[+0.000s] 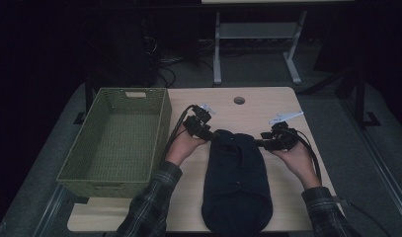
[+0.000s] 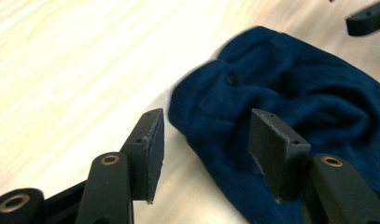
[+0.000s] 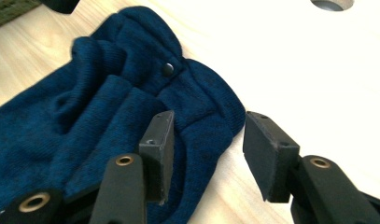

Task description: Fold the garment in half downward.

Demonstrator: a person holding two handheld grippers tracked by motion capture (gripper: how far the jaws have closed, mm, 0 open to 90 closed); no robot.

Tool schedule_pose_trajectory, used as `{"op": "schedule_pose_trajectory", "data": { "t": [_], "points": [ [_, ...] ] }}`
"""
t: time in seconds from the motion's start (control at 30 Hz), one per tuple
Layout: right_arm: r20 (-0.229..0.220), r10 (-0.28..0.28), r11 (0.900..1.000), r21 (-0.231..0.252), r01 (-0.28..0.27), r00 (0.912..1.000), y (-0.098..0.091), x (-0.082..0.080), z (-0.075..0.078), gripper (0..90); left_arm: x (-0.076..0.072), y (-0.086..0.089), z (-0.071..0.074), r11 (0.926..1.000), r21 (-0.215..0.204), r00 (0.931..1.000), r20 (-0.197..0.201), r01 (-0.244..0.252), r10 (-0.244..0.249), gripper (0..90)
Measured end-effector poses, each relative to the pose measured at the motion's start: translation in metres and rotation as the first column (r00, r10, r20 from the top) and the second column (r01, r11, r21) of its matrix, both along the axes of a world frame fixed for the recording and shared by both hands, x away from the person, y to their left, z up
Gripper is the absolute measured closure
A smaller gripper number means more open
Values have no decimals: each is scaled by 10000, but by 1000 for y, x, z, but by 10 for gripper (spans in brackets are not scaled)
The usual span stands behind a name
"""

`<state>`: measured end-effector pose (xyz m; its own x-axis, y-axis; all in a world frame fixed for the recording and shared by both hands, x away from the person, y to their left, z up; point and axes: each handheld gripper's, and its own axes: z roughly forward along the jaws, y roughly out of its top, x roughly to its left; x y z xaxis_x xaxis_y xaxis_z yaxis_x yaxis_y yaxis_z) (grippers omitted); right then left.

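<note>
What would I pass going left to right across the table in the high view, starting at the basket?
Green woven basket → left tongs → dark blue knit garment → right tongs. Both tongs sit at the garment's far corners, one on each side, jaws apart and not pinching the cloth.

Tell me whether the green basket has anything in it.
Empty. In the high view the green basket shows only its bare woven floor; the dark blue garment lies outside it on the table.
</note>
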<state>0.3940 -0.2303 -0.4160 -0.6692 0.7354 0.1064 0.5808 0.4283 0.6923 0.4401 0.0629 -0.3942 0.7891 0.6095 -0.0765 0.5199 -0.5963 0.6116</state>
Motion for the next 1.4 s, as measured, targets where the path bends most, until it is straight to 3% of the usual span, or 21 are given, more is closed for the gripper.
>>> {"op": "schedule_pose_trajectory", "data": {
  "t": [0.2, 0.3, 0.4, 0.63, 0.93, 1.13, 1.27, 1.4],
  "points": [
    [15, -96, 9999, 84, 96, 10000, 3, 9, -1, 524, 16, -8, -11, 10000, 71, 9999, -144, -20, 21, 434],
    [211, -61, 9999, 106, 59, 9998, 7, 14, 0, 522, 23, -11, -18, 9991, 419, 9999, -110, 17, -12, 431],
    [113, 41, 10000, -10, -41, 9999, 12, 25, 0, 516, 28, -11, -24, 9993, 357, 9998, -166, -87, 93, 430],
    [127, -149, 9998, -155, 151, 9998, 20, 47, -7, 525, 33, -12, -35, 9958, 898, 9996, -208, -150, 169, 434],
    [-721, -129, 9986, -524, 91, 9973, 21, 60, -35, 542, 38, -11, -49, 9920, 1265, 9988, -496, 47, 16, 461],
    [-1105, -87, 9996, -294, 55, 9938, 17, 60, -42, 571, 39, -11, -53, 9933, 1079, 9967, -736, 420, -342, 555],
    [-1401, -54, 9999, -92, 42, 9901, 15, 62, -45, 609, 41, -8, -56, 9962, 642, 9928, -1078, 586, -515, 649],
    [-1657, 93, 9995, 313, -41, 9861, 13, 62, -48, 713, 40, -8, -56, 9965, 456, 9908, -1189, 703, -645, 737]
  ]
}}
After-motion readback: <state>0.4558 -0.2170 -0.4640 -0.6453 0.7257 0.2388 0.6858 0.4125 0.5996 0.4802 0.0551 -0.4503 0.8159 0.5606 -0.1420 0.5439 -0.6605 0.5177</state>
